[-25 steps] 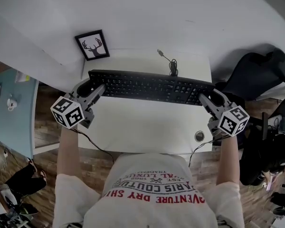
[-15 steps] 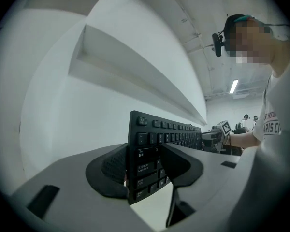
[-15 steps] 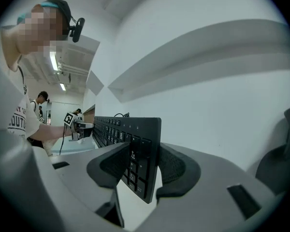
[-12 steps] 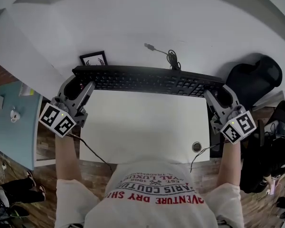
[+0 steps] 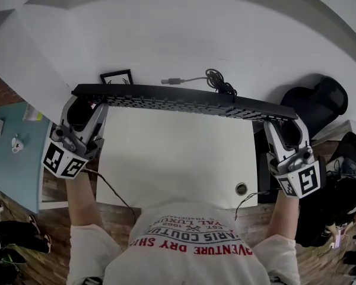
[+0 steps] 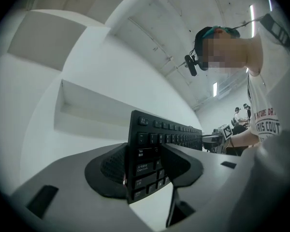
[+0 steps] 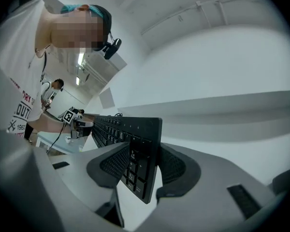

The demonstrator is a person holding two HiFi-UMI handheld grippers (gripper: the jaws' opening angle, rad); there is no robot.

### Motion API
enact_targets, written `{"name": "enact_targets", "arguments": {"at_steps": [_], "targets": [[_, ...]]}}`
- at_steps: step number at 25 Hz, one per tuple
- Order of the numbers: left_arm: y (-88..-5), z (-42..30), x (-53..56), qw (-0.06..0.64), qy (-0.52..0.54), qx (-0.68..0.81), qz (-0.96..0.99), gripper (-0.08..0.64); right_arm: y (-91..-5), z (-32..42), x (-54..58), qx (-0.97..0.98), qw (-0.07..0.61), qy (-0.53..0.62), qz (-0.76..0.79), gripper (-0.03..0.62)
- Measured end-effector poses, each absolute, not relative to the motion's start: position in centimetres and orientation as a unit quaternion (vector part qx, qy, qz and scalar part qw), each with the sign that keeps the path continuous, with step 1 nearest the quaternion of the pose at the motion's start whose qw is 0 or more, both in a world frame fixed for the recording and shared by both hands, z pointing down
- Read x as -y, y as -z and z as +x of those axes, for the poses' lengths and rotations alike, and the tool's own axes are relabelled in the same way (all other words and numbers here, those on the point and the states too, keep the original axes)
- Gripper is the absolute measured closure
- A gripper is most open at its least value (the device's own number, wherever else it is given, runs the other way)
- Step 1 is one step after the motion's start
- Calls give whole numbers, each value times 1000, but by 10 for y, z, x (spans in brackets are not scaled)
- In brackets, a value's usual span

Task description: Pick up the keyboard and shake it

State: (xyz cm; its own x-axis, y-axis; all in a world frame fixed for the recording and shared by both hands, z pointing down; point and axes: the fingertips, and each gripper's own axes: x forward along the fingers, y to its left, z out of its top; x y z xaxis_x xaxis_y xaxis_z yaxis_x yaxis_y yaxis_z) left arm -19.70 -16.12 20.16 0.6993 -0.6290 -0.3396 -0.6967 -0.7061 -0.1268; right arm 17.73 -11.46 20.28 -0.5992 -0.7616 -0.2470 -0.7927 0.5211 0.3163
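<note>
Clamping the keyboard's (image 5: 184, 103) end edges, left gripper (image 5: 88, 107) and right gripper (image 5: 283, 123) hold it above the desk (image 5: 178, 159)

We see a white desk (image 5: 178, 159) spread below and between the left gripper (image 5: 88, 104) and the right gripper (image 5: 283, 122). Just beyond the left gripper a small black-framed picture (image 5: 117, 76) stands against the white wall (image 5: 184, 28). Outward of the right gripper sits a black office chair (image 5: 317, 100); outward of the left gripper, a pale blue table (image 5: 15, 153) on a wooden floor (image 5: 54, 215). Above us, strip lights (image 6: 252, 14) glow on the ceiling (image 6: 174, 28).
</note>
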Motion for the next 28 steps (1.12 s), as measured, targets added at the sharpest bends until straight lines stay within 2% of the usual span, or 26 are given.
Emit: {"name": "enact_targets", "arguments": {"at_steps": [6, 13, 17, 23, 28], "targets": [[-192, -203, 145, 142, -165, -358, -908, 350, -184, 172, 94, -865, 47, -246, -435, 399], [-188, -201, 147, 143, -163, -364, -906, 349, -183, 175, 99, -868, 50, -239, -433, 399], [-206, -202, 156, 106, -146, -371, -911, 348, -196, 173, 108, -877, 33, -203, -435, 399], [-241, -218, 178, 31, -199, -364, -909, 347, -181, 148, 105, -880, 11, -238, -411, 400], [-246, -227, 181, 27, -249, -346, -904, 342, -158, 126, 84, -869, 20, -277, -411, 400]]}}
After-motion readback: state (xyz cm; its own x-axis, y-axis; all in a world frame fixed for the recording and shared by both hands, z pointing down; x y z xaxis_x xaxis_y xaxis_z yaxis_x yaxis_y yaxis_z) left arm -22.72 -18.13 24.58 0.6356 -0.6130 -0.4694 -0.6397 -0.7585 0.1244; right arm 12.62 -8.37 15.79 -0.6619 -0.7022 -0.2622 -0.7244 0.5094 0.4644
